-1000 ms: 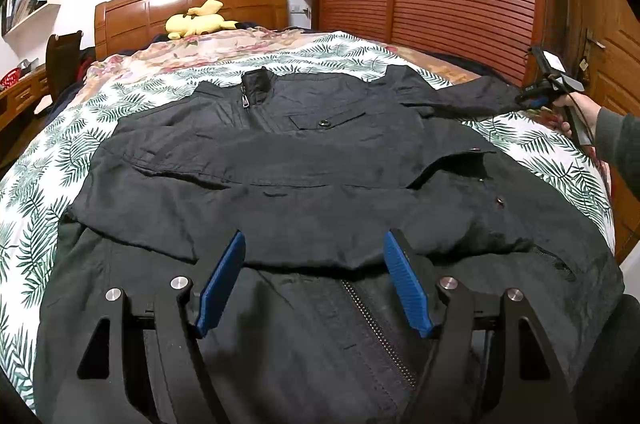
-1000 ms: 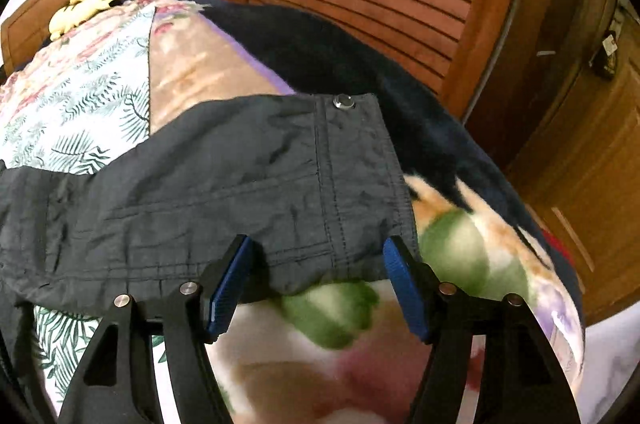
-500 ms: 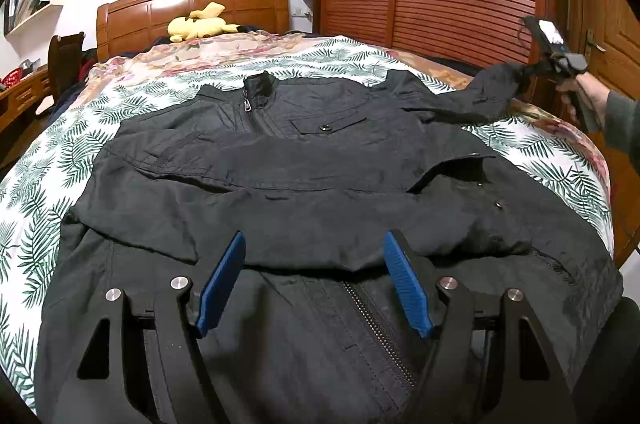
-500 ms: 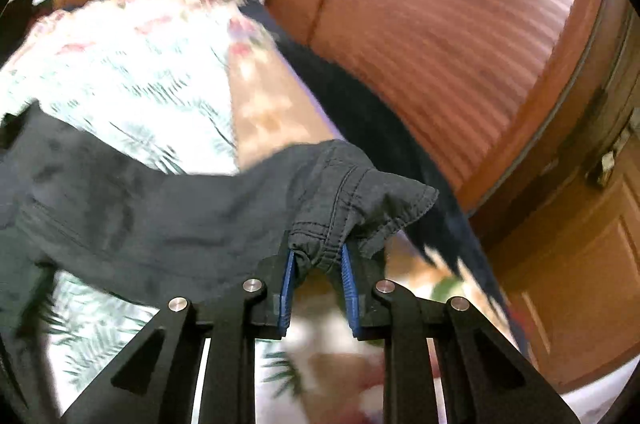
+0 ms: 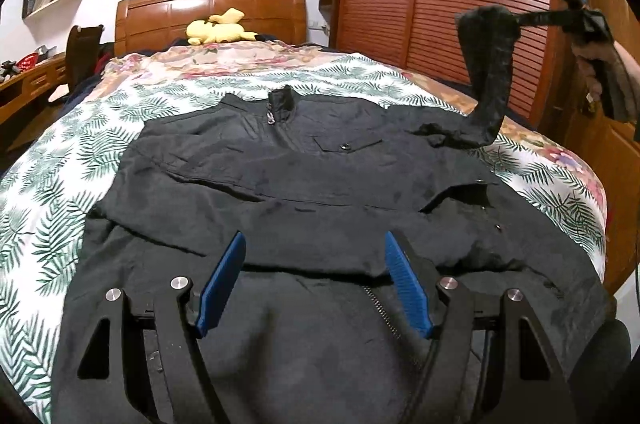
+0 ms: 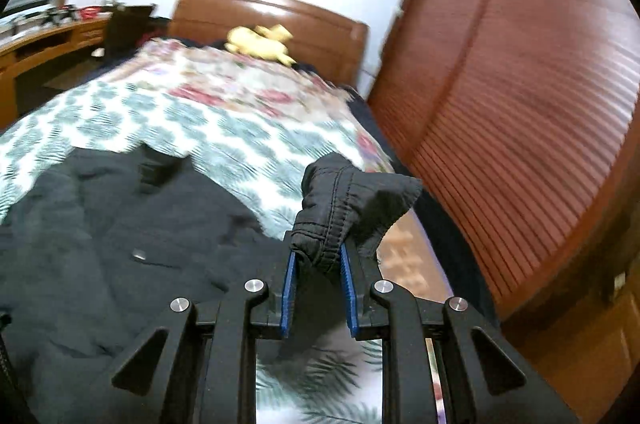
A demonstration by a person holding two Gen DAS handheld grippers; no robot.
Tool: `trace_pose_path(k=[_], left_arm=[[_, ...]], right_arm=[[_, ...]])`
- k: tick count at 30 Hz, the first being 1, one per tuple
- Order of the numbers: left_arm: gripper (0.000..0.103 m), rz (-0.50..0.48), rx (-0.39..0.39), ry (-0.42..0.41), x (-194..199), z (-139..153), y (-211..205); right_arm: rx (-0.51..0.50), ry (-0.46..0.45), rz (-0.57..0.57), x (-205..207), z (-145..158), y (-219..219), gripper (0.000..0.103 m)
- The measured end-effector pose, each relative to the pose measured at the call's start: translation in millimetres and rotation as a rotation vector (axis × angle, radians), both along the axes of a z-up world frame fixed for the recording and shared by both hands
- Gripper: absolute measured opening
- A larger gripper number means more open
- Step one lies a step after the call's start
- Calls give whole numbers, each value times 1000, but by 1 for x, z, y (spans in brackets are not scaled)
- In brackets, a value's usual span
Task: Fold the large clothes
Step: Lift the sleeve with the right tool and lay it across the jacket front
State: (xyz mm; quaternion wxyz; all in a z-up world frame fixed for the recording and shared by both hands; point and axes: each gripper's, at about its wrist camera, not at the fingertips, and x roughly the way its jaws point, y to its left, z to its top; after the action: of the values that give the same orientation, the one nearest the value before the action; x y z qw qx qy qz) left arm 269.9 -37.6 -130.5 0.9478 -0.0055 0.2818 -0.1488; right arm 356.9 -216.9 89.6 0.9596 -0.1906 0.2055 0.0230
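- Your right gripper [image 6: 318, 264] is up in the air at the wardrobe side of the bed, tilted a little downward, and its blue pads are clamped on the bunched cuff of the sleeve [image 6: 352, 199].
- From the left wrist view you can see your right hand [image 5: 600, 63] wrapped round the handle, with the sleeve [image 5: 488, 71] hanging from it in a steep dark column down to the shoulder.
- Your left gripper [image 5: 316, 288] hovers low over the hem end of the jacket [image 5: 312, 191], angled down, jaws standing wide with nothing between the pads.
- The jacket is black, lying face up along the middle of the bedspread [image 5: 60, 183], collar toward the headboard [image 5: 208, 11], zip running down the centre.
- A buttoned chest pocket flap shows just below the collar, and the other sleeve is already folded across the body as a wide band.
- The cloth is creased but mostly flat; only the raised sleeve is off the bed.
- The left view gives you the whole garment and the lifted arm; the right view is motion-blurred and shows the pinch itself, stitching and all.
- A yellow plush toy [image 5: 220, 31] sits by the headboard, well clear of the jacket.
- The slatted wardrobe doors [image 6: 540, 103] fill the right view's far side.
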Motion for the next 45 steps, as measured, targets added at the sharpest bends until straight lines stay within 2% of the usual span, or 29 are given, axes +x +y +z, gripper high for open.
trace_pose_path(k=[6, 13, 16, 20, 28, 31, 34, 37, 39, 41, 45], left_arm=[[72, -1, 13, -19, -12, 6, 11], [72, 9, 12, -32, -24, 11, 31], [72, 18, 16, -42, -27, 13, 37], [72, 30, 18, -41, -27, 12, 46], [72, 54, -2, -32, -26, 11, 61], [72, 58, -1, -25, -24, 9, 63], [72, 57, 4, -25, -25, 8, 63], [72, 51, 3, -38, -27, 11, 60], [72, 45, -7, -37, -26, 11, 59], [72, 42, -16, -24, -23, 10, 58], [72, 27, -13, -23, -24, 10, 52]], right_arm=[[0, -24, 142, -34, -5, 66, 20], [32, -26, 283, -65, -13, 101, 20], [50, -4, 329, -71, -24, 96, 20], [103, 71, 383, -82, -39, 86, 20], [162, 295, 426, -78, -142, 69, 20], [216, 355, 440, -80, -169, 64, 21], [231, 376, 438, -85, -179, 60, 23], [245, 377, 427, -86, -168, 53, 29], [269, 388, 422, -88, -168, 51, 41], [296, 385, 414, -99, -166, 52, 46], [303, 379, 388, -118, -166, 45, 47]])
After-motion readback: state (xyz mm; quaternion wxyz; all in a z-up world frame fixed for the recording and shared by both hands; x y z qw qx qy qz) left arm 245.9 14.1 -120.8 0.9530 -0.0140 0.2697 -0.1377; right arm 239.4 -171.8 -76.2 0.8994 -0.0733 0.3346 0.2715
